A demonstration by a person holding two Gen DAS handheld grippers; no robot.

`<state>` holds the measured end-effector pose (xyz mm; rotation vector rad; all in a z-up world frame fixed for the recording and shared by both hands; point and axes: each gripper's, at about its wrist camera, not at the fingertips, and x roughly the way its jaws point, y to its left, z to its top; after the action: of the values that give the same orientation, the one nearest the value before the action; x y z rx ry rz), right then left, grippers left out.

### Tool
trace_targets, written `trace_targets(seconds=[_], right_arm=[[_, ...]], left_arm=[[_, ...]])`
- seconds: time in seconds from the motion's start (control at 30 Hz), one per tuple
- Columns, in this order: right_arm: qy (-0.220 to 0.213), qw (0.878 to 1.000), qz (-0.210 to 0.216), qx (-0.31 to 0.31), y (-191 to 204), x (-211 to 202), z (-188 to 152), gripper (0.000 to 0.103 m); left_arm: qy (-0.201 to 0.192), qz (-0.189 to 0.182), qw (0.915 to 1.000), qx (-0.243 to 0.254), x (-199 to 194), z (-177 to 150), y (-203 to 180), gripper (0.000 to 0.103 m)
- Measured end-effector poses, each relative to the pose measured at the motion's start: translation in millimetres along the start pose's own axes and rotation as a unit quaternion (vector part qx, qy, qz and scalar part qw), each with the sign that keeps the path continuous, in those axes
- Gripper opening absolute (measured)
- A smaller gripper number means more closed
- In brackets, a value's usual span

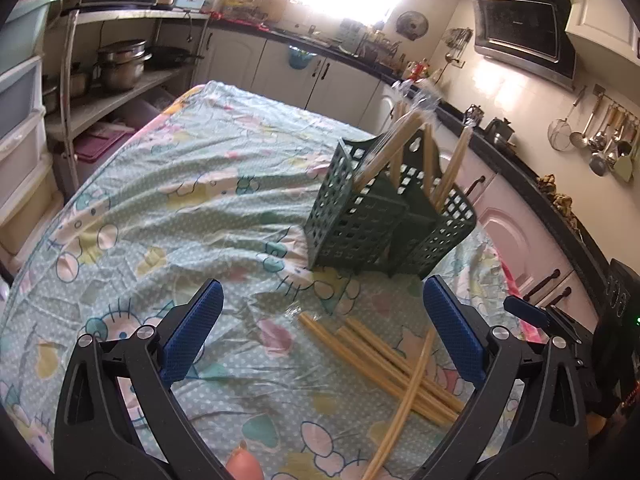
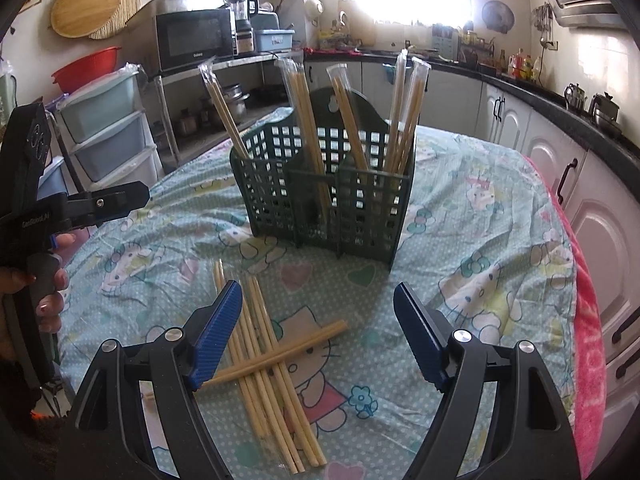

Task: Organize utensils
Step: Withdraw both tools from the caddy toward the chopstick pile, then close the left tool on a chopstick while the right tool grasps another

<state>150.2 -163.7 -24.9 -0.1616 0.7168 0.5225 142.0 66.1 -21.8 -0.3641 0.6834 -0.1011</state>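
Observation:
A dark green slotted utensil basket stands on the table with several wrapped pairs of chopsticks upright in it. More wrapped chopsticks lie loose in a crossed pile on the cloth, nearer than the basket. My left gripper hovers open above the cloth, the pile by its right finger, nothing between the pads. My right gripper is open too, its left finger over the pile. The left gripper shows at the left edge of the right wrist view, held by a hand.
The table wears a pale green cartoon-print cloth with a pink edge at the right. Plastic drawers and a metal shelf with pots stand beyond the far left. Kitchen cabinets run along the right.

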Motion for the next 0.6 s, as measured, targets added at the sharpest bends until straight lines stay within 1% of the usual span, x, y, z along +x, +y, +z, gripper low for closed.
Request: trace_targets(seconds=[0.27, 0.43, 0.47, 0.53, 0.57, 0.6], right_arm=[[0.022, 1.0, -0.003, -0.002, 1.2, 15.8, -10.3, 0.075], [0.037, 0.999, -0.003, -0.002, 1.9, 25.2, -16.7, 0.075], [0.039, 0.999, -0.003, -0.002, 2.0, 26.8, -18.0, 0.075], [0.045, 0.999, -0.001, 0.0, 1.6, 29.7, -20.0, 0.075], [0.048, 0.999, 0.0, 0.002, 1.7, 31.5, -21.2, 0.075], [0.05, 0.999, 0.001, 0.004, 1.4, 32.8, -21.9, 0.075]], left_arm=[[0.031, 0.008, 0.9992, -0.025, 18.3, -8.2, 14.9, 0.092], [0.048, 0.004, 0.9979, -0.044, 27.5, -14.5, 24.5, 0.092], [0.05, 0.003, 0.9977, -0.045, 28.6, -15.3, 25.3, 0.09], [0.058, -0.003, 0.9971, -0.05, 32.1, -17.3, 26.5, 0.079], [0.064, -0.007, 0.9966, -0.053, 34.5, -18.7, 27.4, 0.077], [0.067, -0.01, 0.9962, -0.055, 36.2, -19.7, 27.5, 0.071]])
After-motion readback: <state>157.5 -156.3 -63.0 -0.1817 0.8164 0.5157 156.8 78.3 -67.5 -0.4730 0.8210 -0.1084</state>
